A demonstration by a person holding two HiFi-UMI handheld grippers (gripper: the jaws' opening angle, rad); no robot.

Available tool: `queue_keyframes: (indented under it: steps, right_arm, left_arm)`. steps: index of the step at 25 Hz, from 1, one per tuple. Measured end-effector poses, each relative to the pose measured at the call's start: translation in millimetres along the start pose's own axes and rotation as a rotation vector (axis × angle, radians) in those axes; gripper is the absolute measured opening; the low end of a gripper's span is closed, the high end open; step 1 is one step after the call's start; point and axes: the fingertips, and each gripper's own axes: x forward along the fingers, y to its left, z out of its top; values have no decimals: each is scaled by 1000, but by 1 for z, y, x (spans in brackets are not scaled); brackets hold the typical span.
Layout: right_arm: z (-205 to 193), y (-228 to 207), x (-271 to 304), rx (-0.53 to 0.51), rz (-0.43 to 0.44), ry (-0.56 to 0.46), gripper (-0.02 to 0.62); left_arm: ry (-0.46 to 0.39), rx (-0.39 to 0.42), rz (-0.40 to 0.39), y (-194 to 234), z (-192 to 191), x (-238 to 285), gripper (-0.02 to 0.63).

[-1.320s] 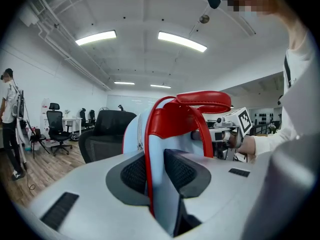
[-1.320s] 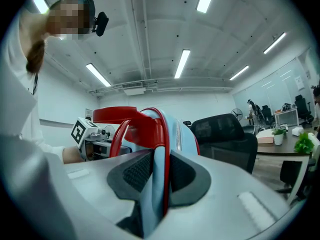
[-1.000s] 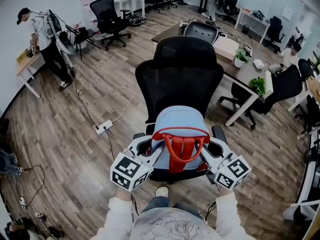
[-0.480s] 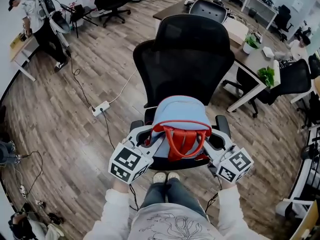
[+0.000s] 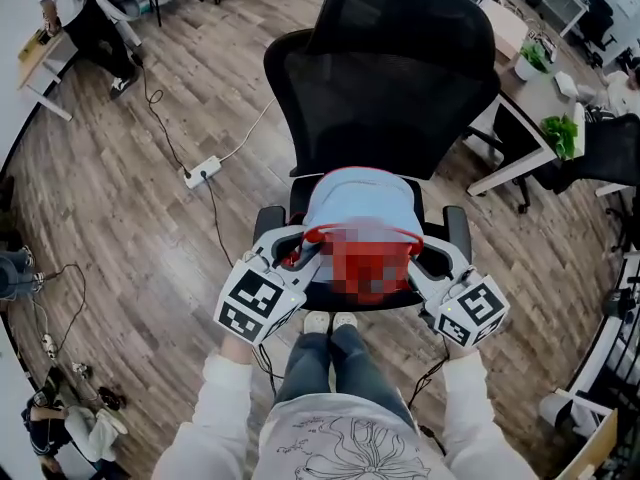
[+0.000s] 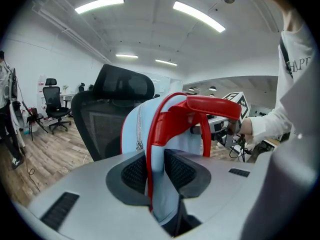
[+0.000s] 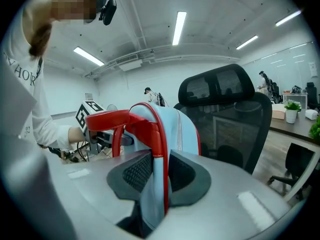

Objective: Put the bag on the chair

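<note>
A light blue bag with red trim and red handles is held over the seat of a black mesh office chair. My left gripper is shut on the bag's left edge, the blue fabric pinched between its dark pads. My right gripper is shut on the bag's right edge. The red handle arches above the bag. Whether the bag's bottom touches the seat is hidden.
A white power strip with cables lies on the wooden floor left of the chair. A desk with potted plants stands at the right, behind the chair. A person stands far left near another desk.
The chair and bag have come closer beneath me as I moved forward. Both grippers keep their hold on the bag's sides.
</note>
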Motion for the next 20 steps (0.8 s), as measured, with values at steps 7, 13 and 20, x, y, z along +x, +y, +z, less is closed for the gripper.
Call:
queue_keyframes:
  steps: [7, 13, 20]
  right_arm:
    - [-45, -23, 12, -40, 18, 121, 89]
    - [-91, -43, 19, -37, 23, 219, 89]
    - [-137, -60, 32, -26, 46, 297, 89]
  left_arm:
    - [96, -21, -21, 3, -39, 38, 95]
    - [160, -45, -31, 2, -78, 69, 94]
    - [198, -61, -41, 5, -117, 99, 94]
